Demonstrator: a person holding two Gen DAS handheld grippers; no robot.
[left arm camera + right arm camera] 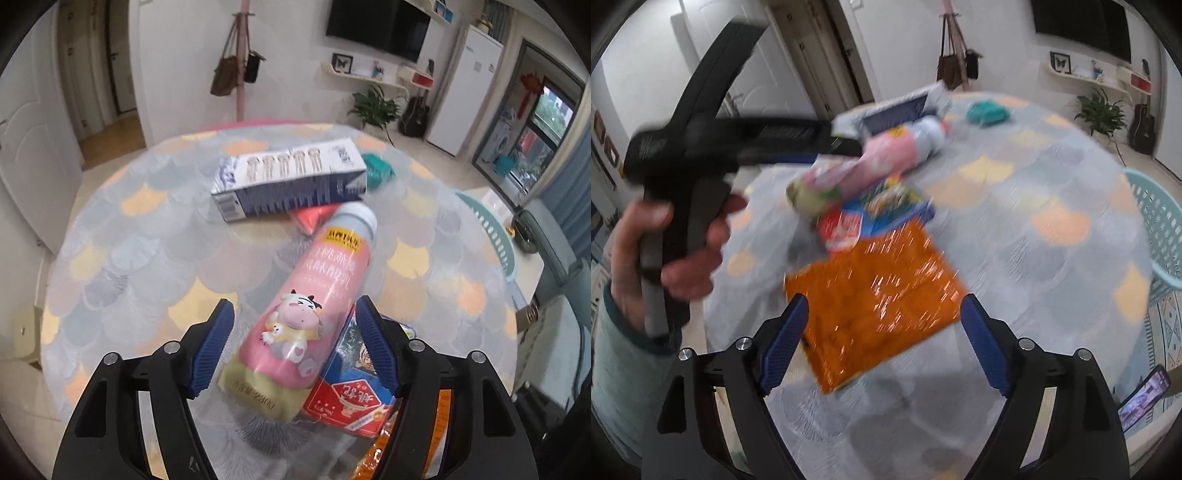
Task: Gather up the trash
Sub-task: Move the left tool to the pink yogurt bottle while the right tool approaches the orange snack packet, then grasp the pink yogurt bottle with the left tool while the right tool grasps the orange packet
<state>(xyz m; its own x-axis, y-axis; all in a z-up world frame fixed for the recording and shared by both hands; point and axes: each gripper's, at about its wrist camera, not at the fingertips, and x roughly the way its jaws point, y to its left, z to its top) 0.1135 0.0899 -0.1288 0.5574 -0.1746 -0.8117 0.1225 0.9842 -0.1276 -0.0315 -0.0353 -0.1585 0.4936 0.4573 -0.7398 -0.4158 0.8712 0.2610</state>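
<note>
Right now we hold our left gripper (295, 347) wide open around the lower half of a pink yogurt bottle (306, 310), which lies on its side on the round table (147, 236); its long axis runs from the yellow base near us up and to the right, with the grey cap pointing toward the white-and-blue carton (288, 181) beyond it. Its right side rests against a blue-and-red snack packet (354, 391). Our right gripper (882, 339) also stands wide open, holding nothing, its pads on either side of an orange foil bag (875, 299) lying flat on the table, with a pale-green basket (1160, 236) off the right edge.
</note>
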